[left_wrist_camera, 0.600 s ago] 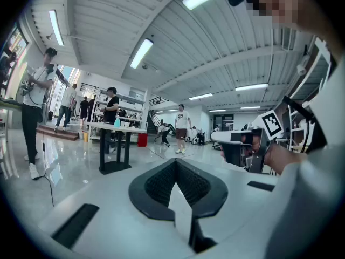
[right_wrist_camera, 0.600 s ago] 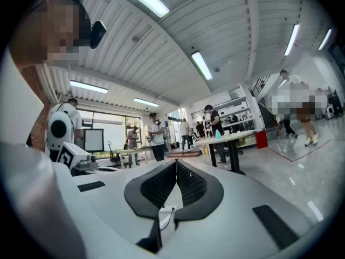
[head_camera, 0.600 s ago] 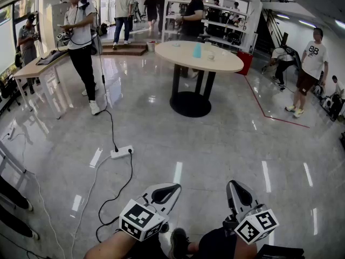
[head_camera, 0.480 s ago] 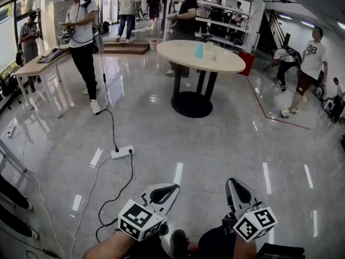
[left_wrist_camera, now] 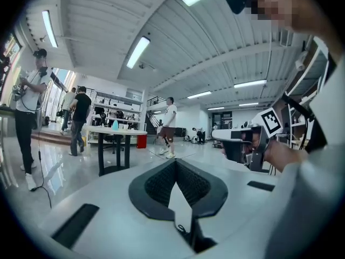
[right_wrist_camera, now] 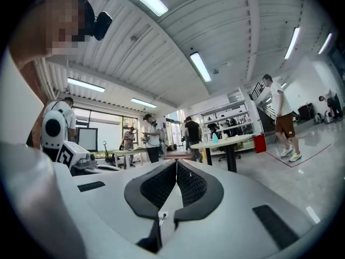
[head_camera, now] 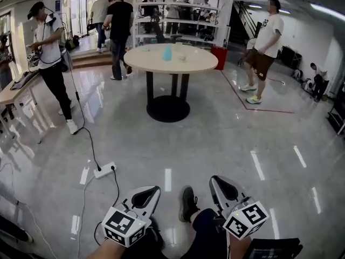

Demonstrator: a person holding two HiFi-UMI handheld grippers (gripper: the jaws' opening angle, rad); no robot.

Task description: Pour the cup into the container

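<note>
A round beige table stands far ahead across the floor. On it are a light blue cup and small pale items, too small to tell apart. My left gripper and right gripper are held low by my legs, far from the table. Both are shut, with nothing between the jaws. In the left gripper view, my left gripper has its pads meeting, with the table and blue cup beyond. My right gripper is likewise closed in the right gripper view, with the blue cup distant.
Several people stand or walk around the table: one in black at its far left, one in a white shirt at its right. A power strip and cable lie on the floor at left. Shelves line the back wall.
The table now lies nearer and more to the middle of the head view. The people around it have walked to new spots. Both grippers stay low and shut.
</note>
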